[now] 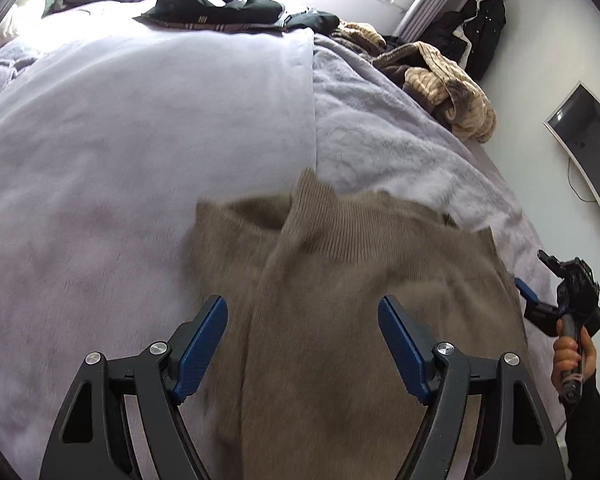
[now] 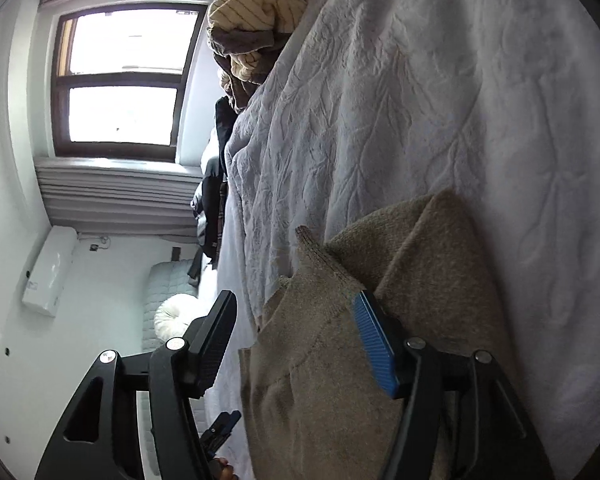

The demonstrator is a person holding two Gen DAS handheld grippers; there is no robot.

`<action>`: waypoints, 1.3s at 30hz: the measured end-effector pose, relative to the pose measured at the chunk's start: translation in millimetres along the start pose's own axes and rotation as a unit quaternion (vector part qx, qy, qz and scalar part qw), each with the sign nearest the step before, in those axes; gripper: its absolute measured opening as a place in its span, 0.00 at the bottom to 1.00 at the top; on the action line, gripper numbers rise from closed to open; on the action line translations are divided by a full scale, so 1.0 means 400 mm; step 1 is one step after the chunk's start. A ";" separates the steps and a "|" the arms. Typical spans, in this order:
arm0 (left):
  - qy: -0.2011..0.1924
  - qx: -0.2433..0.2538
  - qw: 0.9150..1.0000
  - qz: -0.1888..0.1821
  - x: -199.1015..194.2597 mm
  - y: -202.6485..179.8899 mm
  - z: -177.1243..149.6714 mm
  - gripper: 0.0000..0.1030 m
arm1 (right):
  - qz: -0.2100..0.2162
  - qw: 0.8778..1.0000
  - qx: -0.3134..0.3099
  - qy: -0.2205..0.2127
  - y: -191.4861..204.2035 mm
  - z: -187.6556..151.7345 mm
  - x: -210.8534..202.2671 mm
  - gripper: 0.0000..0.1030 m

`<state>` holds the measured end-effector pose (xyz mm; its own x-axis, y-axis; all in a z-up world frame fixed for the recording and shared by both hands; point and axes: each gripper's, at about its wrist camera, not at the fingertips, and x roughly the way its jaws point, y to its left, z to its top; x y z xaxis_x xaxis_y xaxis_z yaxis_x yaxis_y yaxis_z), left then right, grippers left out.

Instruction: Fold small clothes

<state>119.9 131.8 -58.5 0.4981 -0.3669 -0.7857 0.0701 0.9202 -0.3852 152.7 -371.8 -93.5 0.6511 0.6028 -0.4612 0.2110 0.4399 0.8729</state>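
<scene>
Brown knit garment lies on the bed, under the left tool, whose jaws stand apart. Right tool, also spread, straddles its ribbed edge; a shallow bite there could slip, likely spoiling the fold.

The tan ribbed-knit garment is soft matt cloth, its cuff band worked in fine vertical ribs while the body looks fuzzier (partly blurred in the left wrist view). It lies on a pale lilac plush blanket, velvety and smooth; the right wrist view shows a white fleece bedcover embossed with a leafy, crinkled relief. The left gripper has matt black plastic arms, bright metal pivot screws and blue finely grooved finger pads. The right gripper shows the same ridged blue pad. A cream corduroy-striped cloth heap looks coarse.
</scene>
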 end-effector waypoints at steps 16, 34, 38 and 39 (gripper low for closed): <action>0.071 -0.011 0.992 -0.106 -0.060 0.052 -0.206 0.76 | -0.035 0.983 -0.111 0.141 -0.072 -0.206 -0.146 0.58; 0.083 0.017 0.995 -0.054 -0.043 0.061 -0.277 0.06 | -0.137 0.961 -0.159 0.180 -0.086 -0.247 -0.115 0.05; 0.075 -0.011 0.996 -0.052 -0.066 0.089 -0.279 0.07 | -0.110 0.974 -0.121 0.158 -0.117 -0.241 -0.145 0.04; 0.074 -0.006 0.996 -0.047 -0.085 0.090 -0.277 0.08 | -0.116 0.973 -0.125 0.154 -0.112 -0.243 -0.162 0.04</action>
<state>9.6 162.3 -99.3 0.3573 -0.4675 -0.8085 0.0991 0.8798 -0.4649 30.3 -365.7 -118.4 0.3495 0.6222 -0.7005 0.1177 0.7125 0.6917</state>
